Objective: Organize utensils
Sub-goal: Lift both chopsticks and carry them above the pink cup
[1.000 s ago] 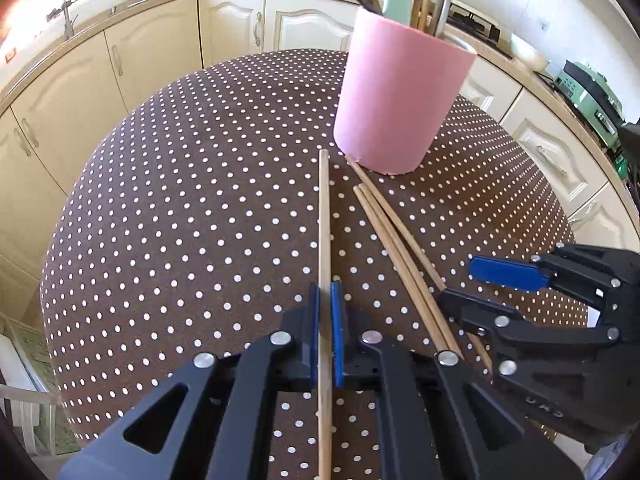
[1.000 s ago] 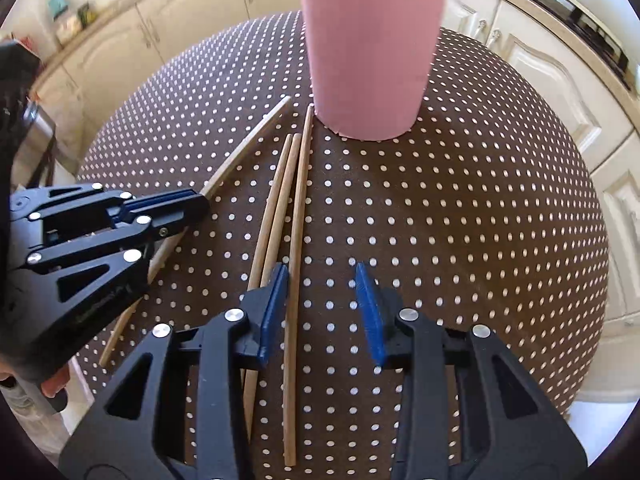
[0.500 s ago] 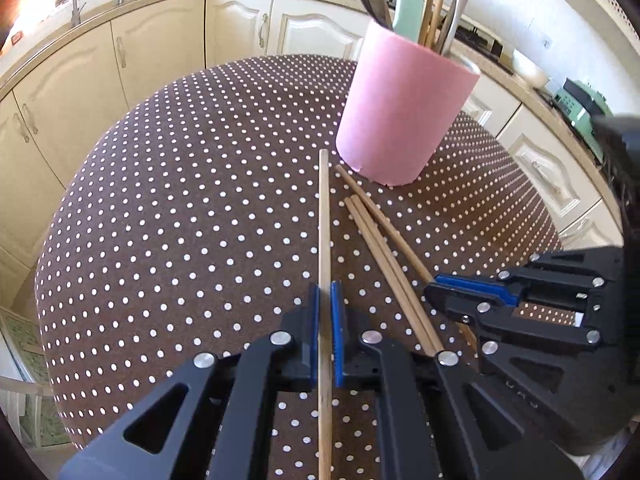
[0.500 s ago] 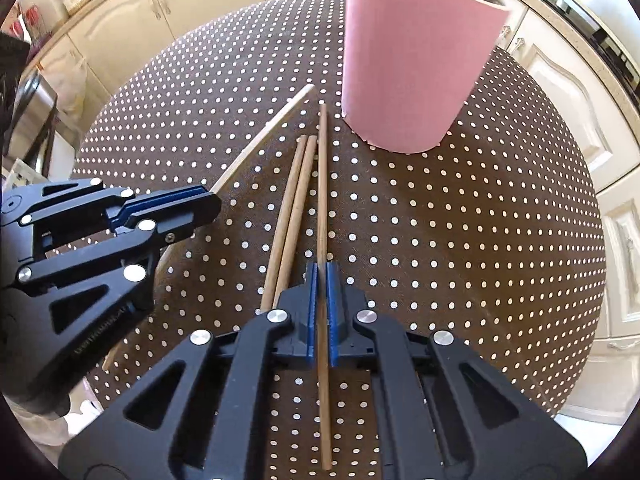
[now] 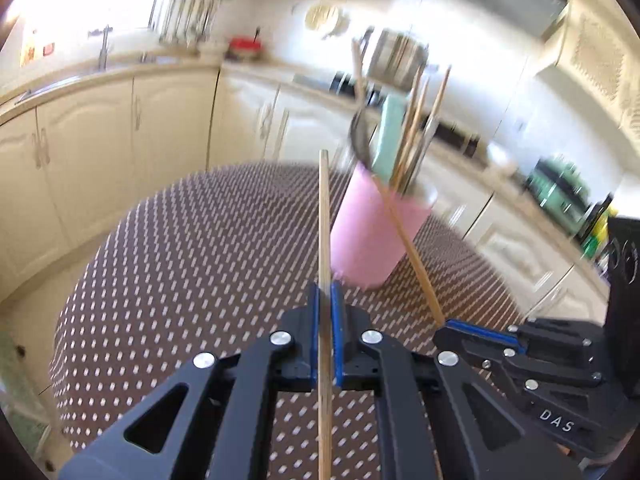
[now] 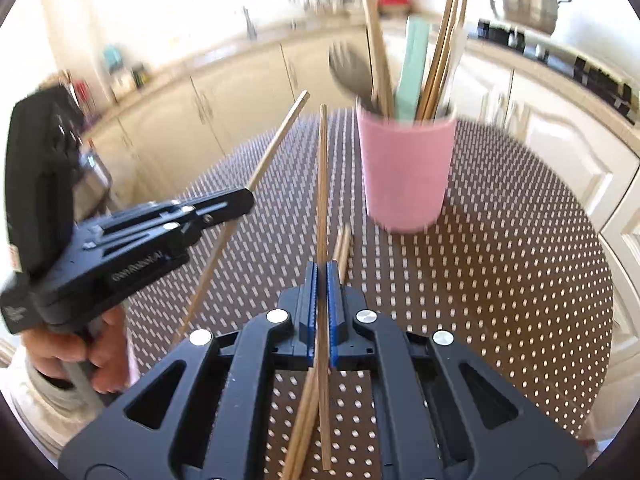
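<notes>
left gripper (image 5: 326, 312): jaws clamped on 1 thin wooden chopstick (image 5: 325, 232)
right gripper (image 6: 321, 304): jaws clamped on another chopstick (image 6: 322, 184)
right view only: 2 chopsticks (image 6: 342, 246) lying on dotted surface (image 6: 500, 280) beside pink cup (image 6: 404, 172)

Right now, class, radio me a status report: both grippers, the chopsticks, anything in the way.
Left gripper shut on one chopstick, right gripper shut on another. Two chopsticks lie on the table. Pink holder ahead, already crowded; nothing between.

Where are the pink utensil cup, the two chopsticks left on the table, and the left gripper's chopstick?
pink utensil cup (image 6: 404, 176), right wrist view, front wall.
two chopsticks on the table (image 6: 343, 246), right wrist view, far ends.
left gripper's chopstick (image 5: 325, 216), left wrist view, shaft above the pads.
</notes>
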